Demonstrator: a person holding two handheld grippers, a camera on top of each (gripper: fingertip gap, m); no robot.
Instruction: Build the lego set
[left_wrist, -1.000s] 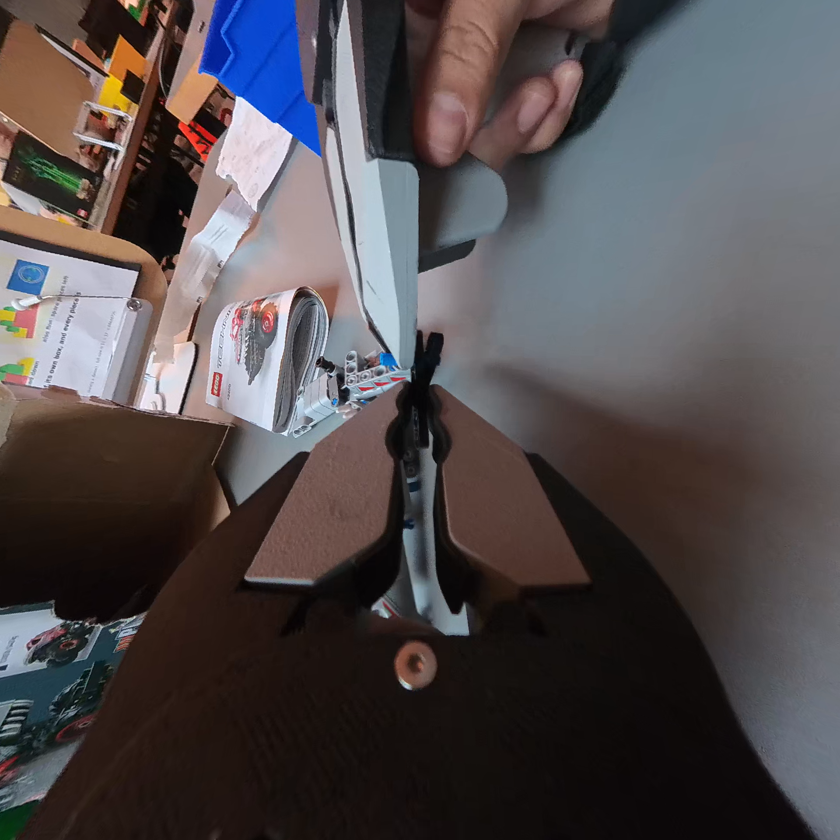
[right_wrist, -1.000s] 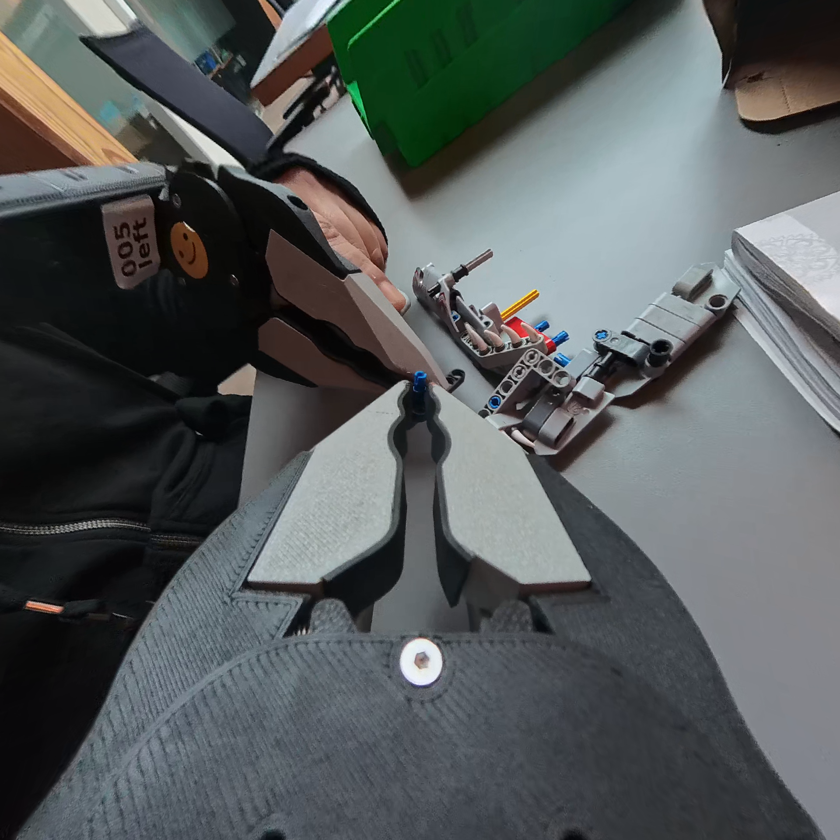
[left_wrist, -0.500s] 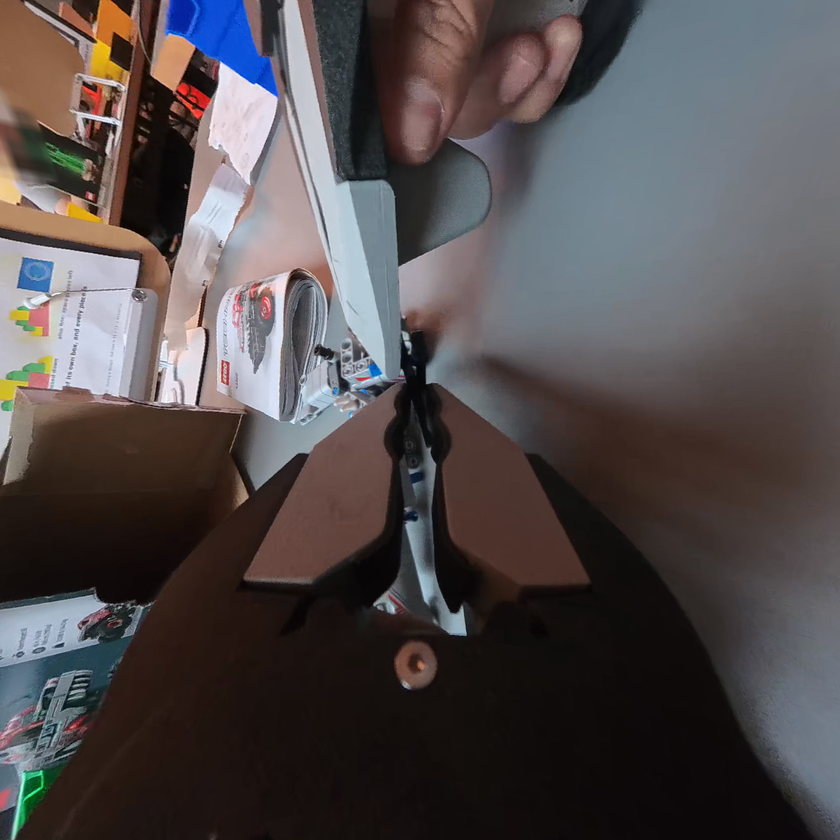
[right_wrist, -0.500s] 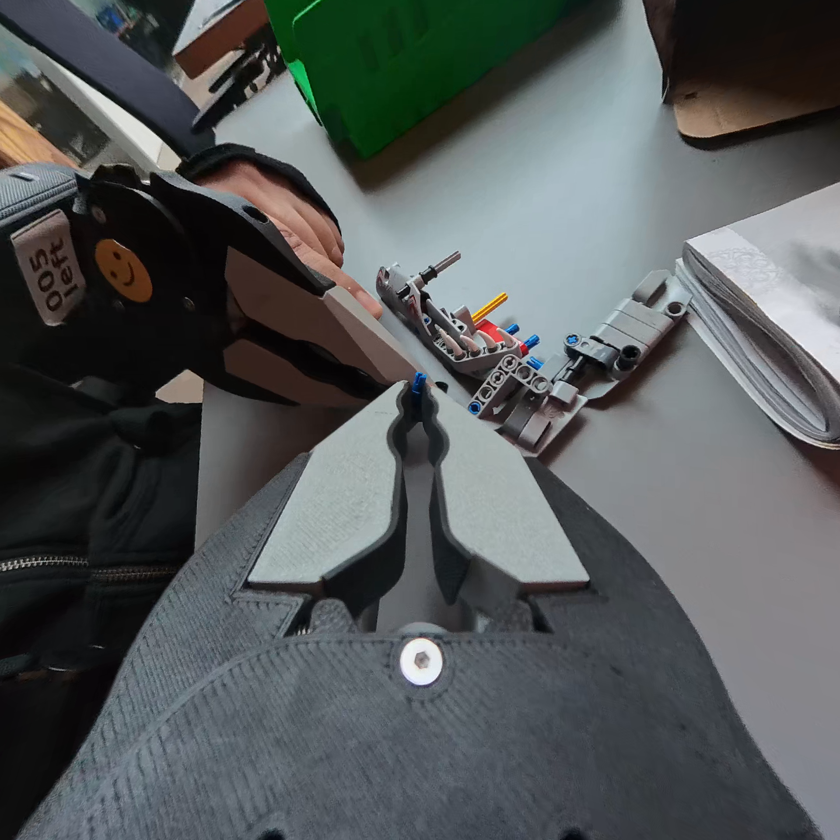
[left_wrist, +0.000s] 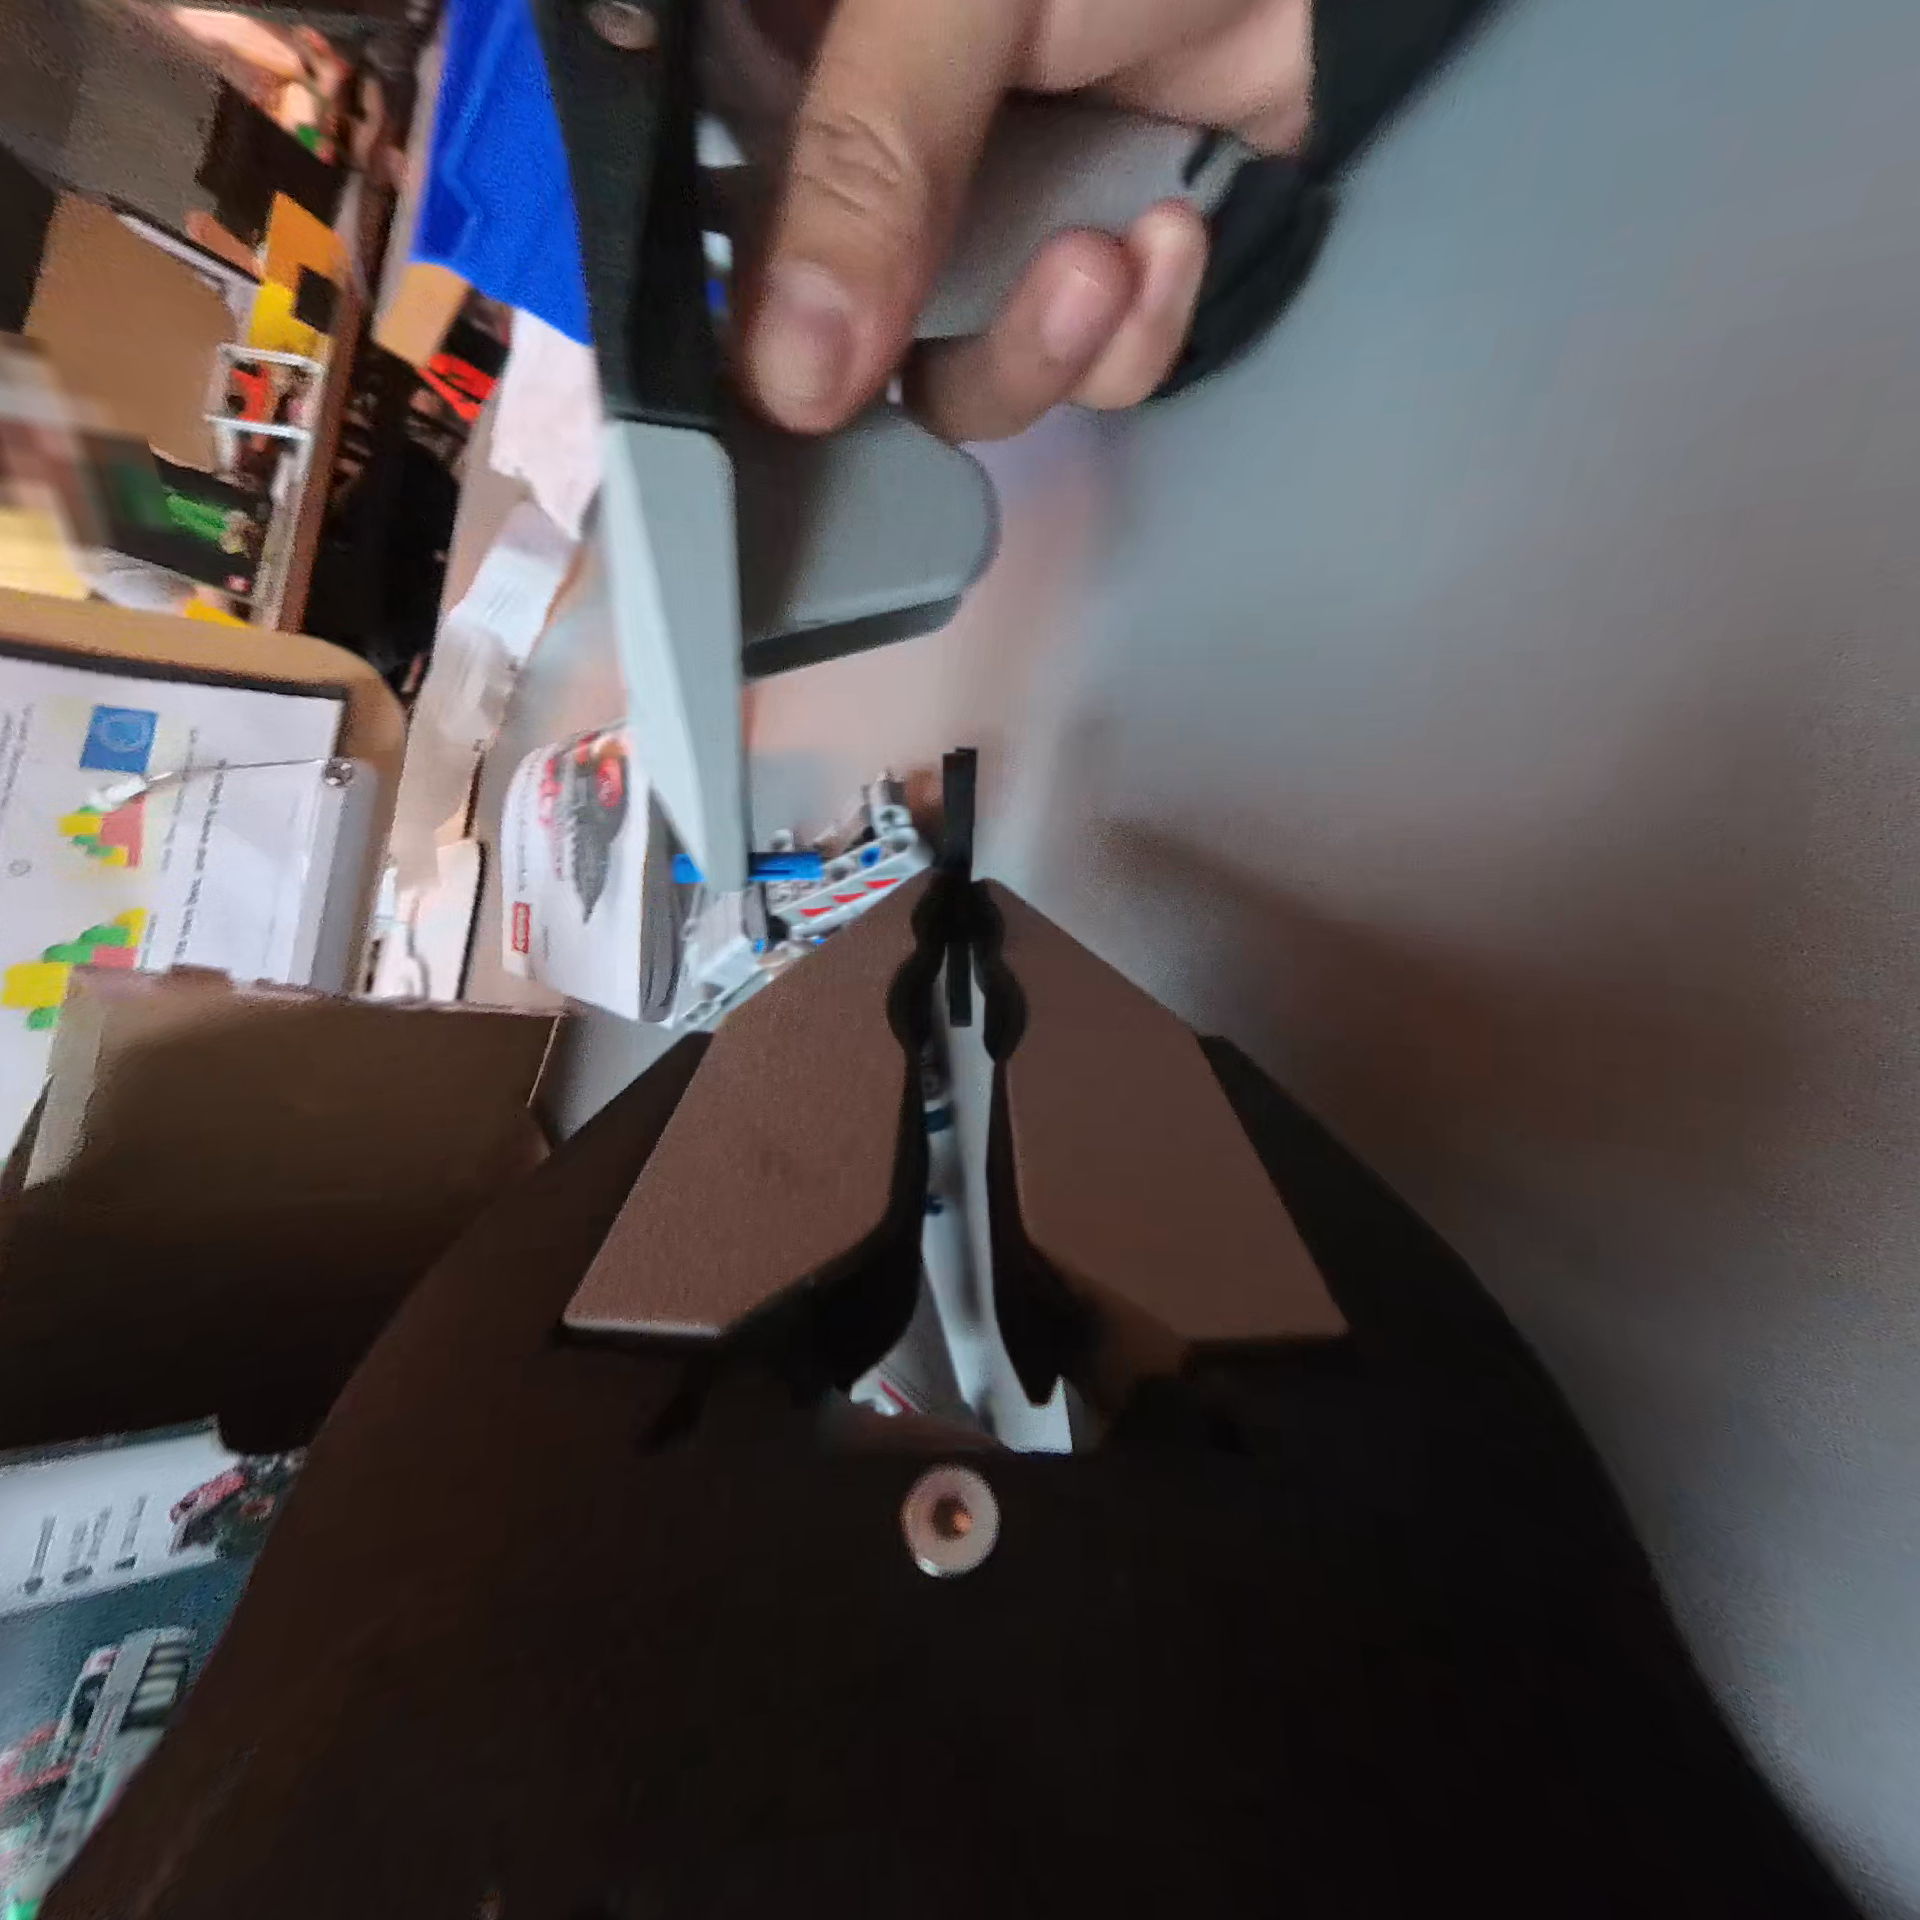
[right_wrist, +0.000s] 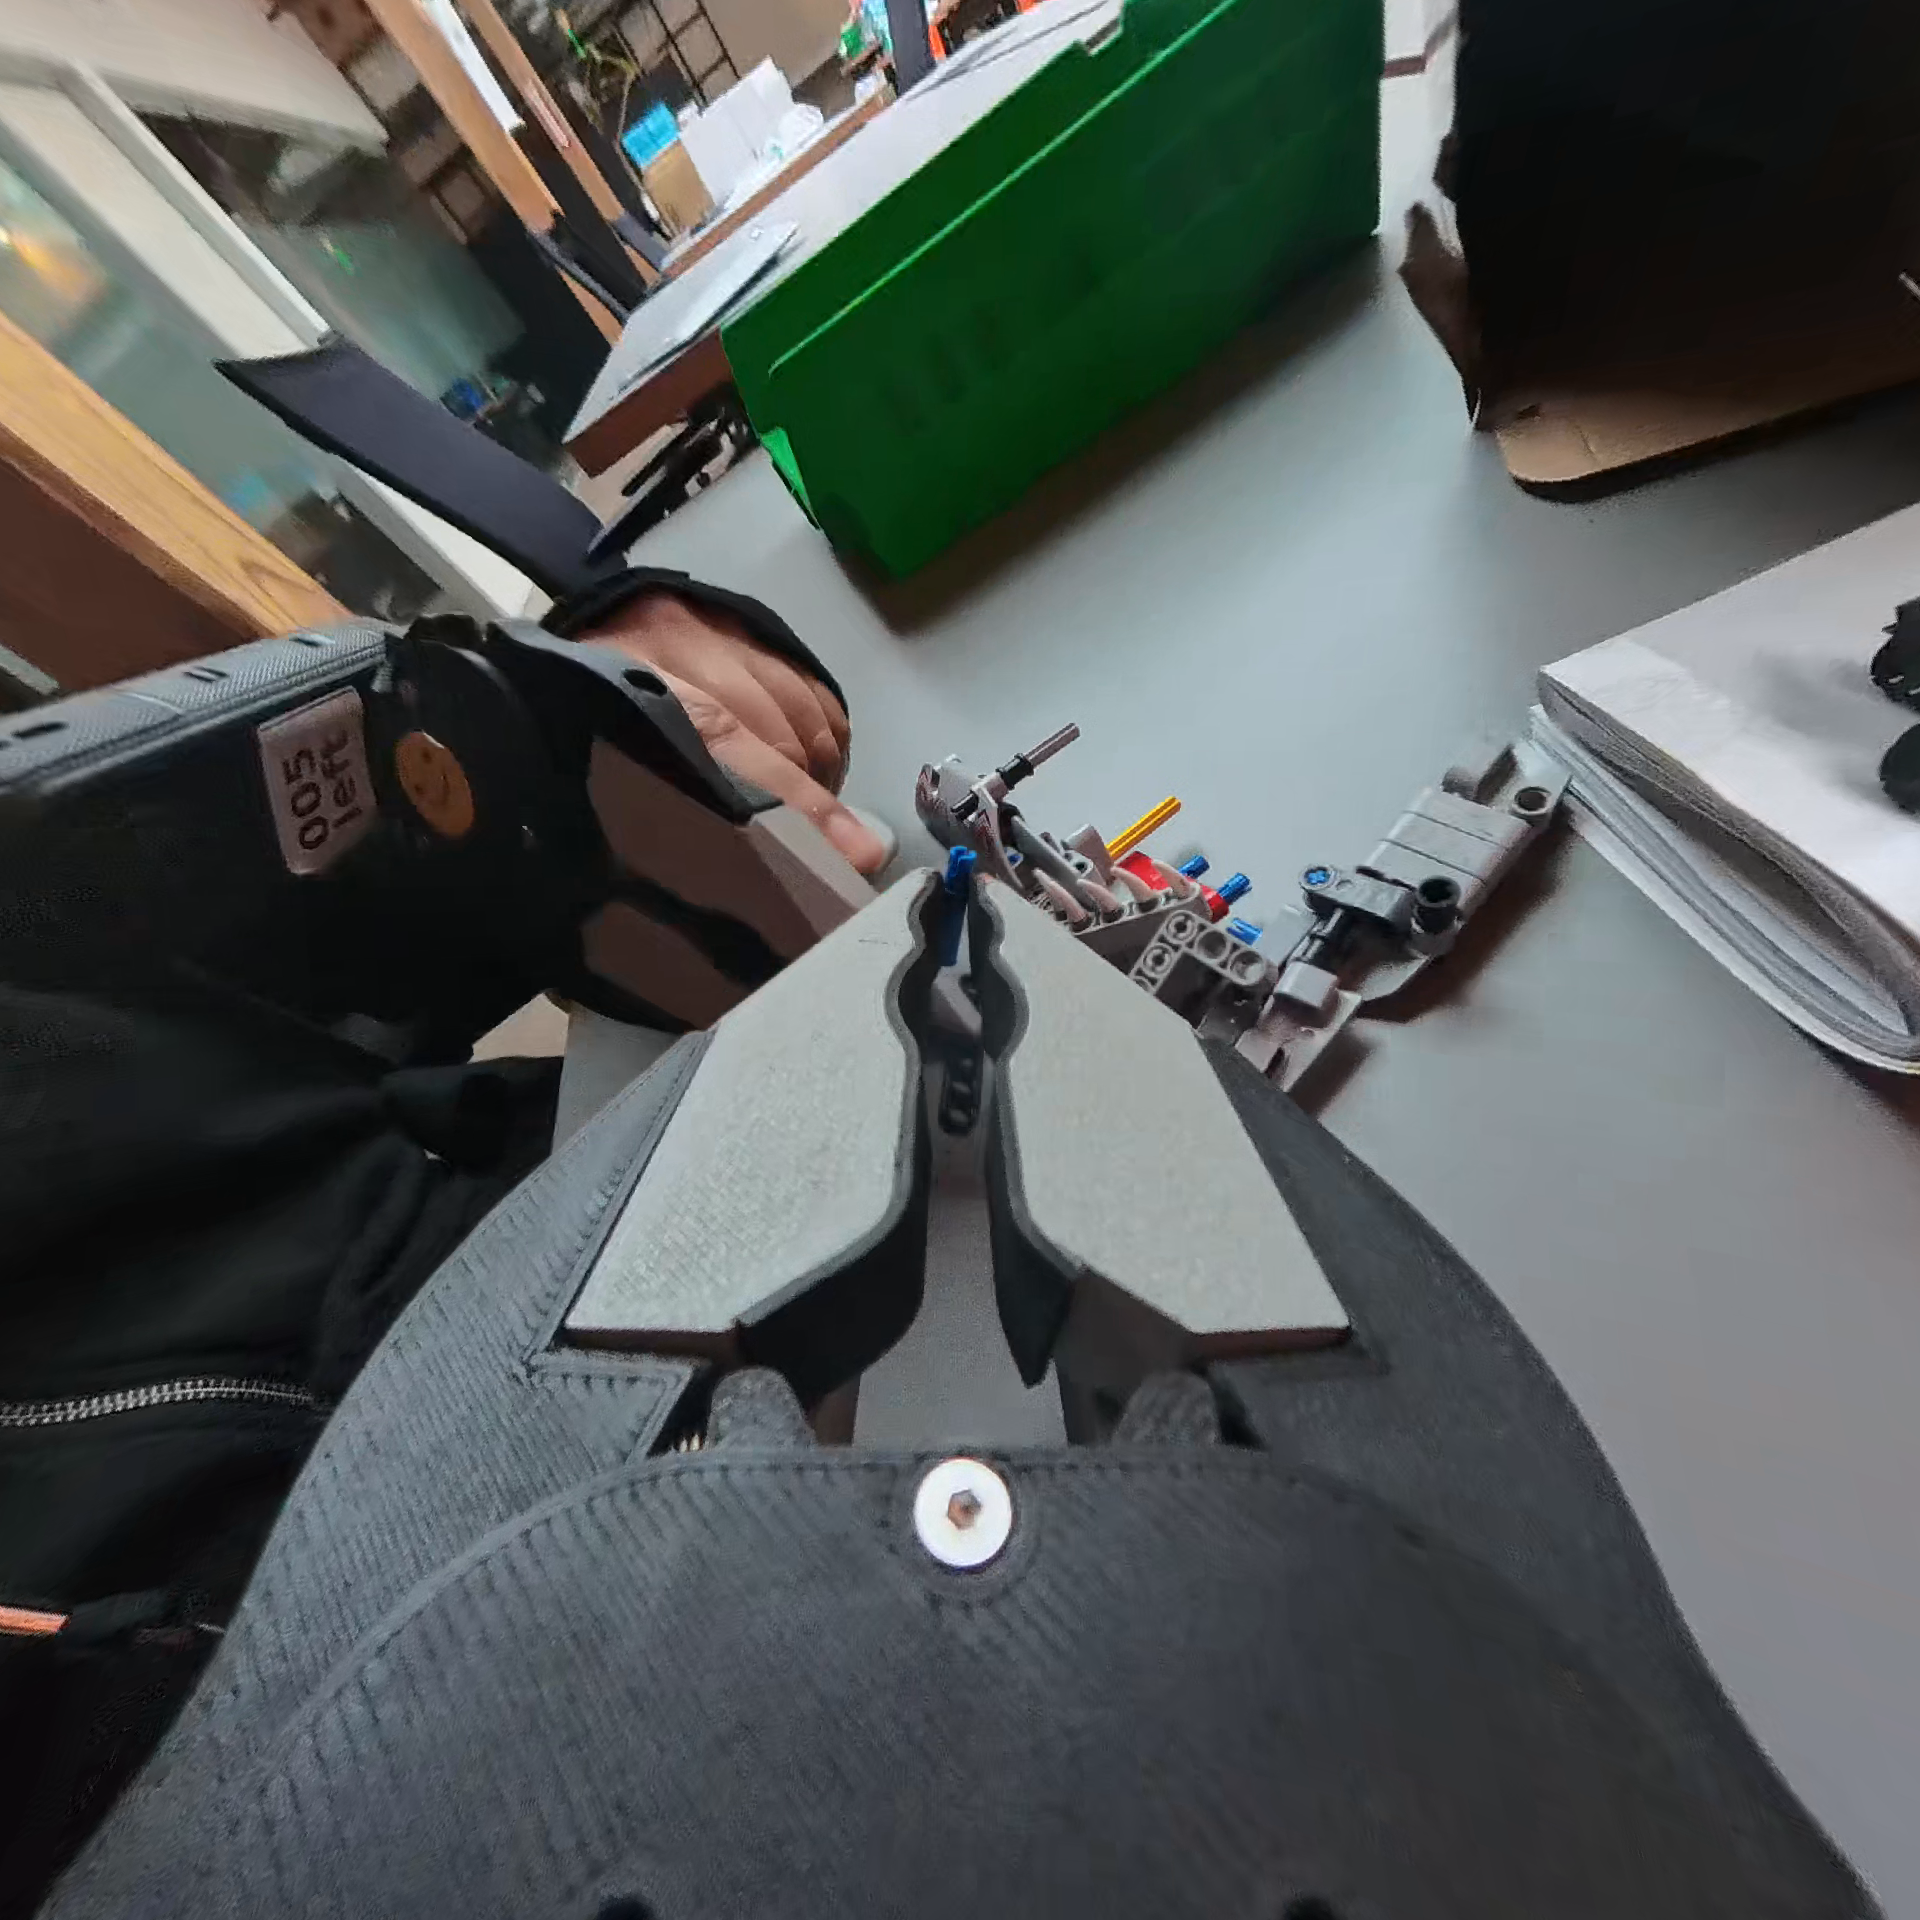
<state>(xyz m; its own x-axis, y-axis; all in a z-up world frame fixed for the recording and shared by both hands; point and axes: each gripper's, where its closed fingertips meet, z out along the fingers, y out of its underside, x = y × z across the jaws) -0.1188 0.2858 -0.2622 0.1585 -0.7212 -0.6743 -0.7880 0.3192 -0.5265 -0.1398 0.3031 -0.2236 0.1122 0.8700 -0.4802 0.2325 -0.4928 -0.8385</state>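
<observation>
My left gripper (left_wrist: 954, 896) is shut on a thin black lego piece (left_wrist: 958, 810) that sticks out past its tips, edge-on. My right gripper (right_wrist: 961, 902) is shut on a small blue pin (right_wrist: 956, 883). In the left wrist view the right gripper (left_wrist: 727, 857) comes in from above with a hand on it, and the blue pin (left_wrist: 781, 868) points sideways toward the black piece with a small gap between them. In the right wrist view the left gripper (right_wrist: 852, 883) comes in from the left, and the black piece (right_wrist: 961, 1091) shows below my fingers.
A partly built grey lego assembly (right_wrist: 1091, 904) with blue, red and yellow pins lies on the grey table (right_wrist: 1558, 1351), with a second grey assembly (right_wrist: 1444, 852) beside it. An instruction booklet (right_wrist: 1745, 831), a green bin (right_wrist: 1039, 312) and cardboard boxes (left_wrist: 260, 1164) stand around. My hands' fingertips stand some 4 cm from each other.
The right gripper has drawn back a little from the black piece, so the blue pin now shows clear of it. Both views have shifted and blurred with the hand motion.
</observation>
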